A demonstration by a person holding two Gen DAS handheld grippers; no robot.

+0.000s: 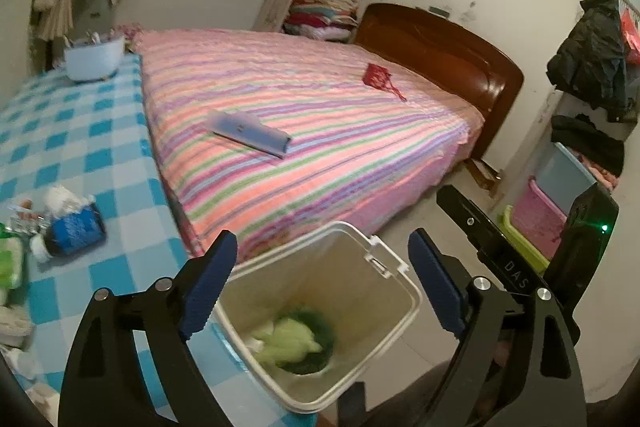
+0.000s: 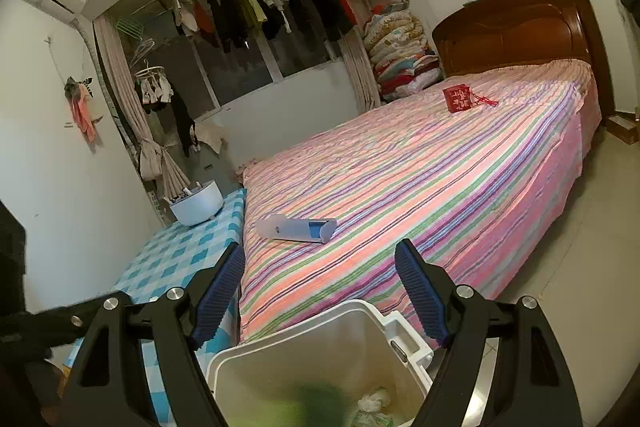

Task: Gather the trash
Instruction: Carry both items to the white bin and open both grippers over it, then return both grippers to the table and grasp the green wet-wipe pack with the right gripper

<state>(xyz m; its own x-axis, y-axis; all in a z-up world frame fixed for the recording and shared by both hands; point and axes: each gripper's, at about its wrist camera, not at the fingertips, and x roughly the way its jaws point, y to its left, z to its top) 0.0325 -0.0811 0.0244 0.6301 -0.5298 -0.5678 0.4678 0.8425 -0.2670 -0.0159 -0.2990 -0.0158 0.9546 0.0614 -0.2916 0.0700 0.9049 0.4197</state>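
Green and white trash lies in the bottom of the white bin at lower centre; a blue bottle and wrappers remain on the checked table at left, apparently uncollected. The left claw stands wide open above the bin, holding nothing. The right claw is likewise wide and empty.

This is a bedroom in a home. A big bed with a striped cover and a brown headboard fills the room, clothes hang by the window, and folded blankets sit in the corner
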